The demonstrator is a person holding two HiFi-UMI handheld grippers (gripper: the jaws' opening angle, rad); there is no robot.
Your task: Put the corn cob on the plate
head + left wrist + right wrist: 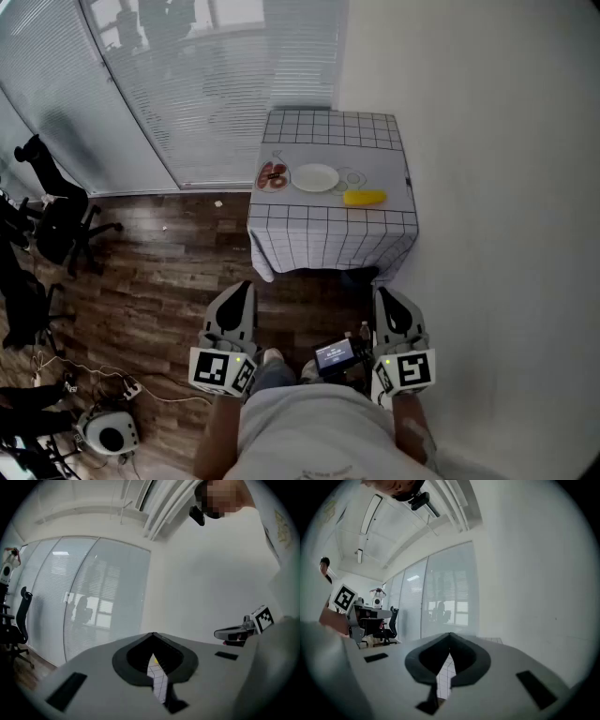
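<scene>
A yellow corn cob (pixel 364 198) lies on a small table with a grid-patterned cloth (pixel 330 234), near its front right. Left of it sits an empty white plate (pixel 316 177). Both grippers are held close to the person's body, well short of the table. My left gripper (pixel 242 288) is shut with nothing in it. My right gripper (pixel 384 293) is likewise shut and holds nothing. In the left gripper view the tips (pixel 153 634) meet, and a sliver of the checked cloth and a bit of yellow show through the slot. In the right gripper view the tips (pixel 450 634) also meet.
A small dish with reddish food (pixel 273 176) sits left of the plate. A white wall (pixel 487 187) runs along the right of the table. Glass partitions with blinds (pixel 187 84) stand behind. Office chairs (pixel 56 225) and cables (pixel 103 384) lie on the wood floor at left.
</scene>
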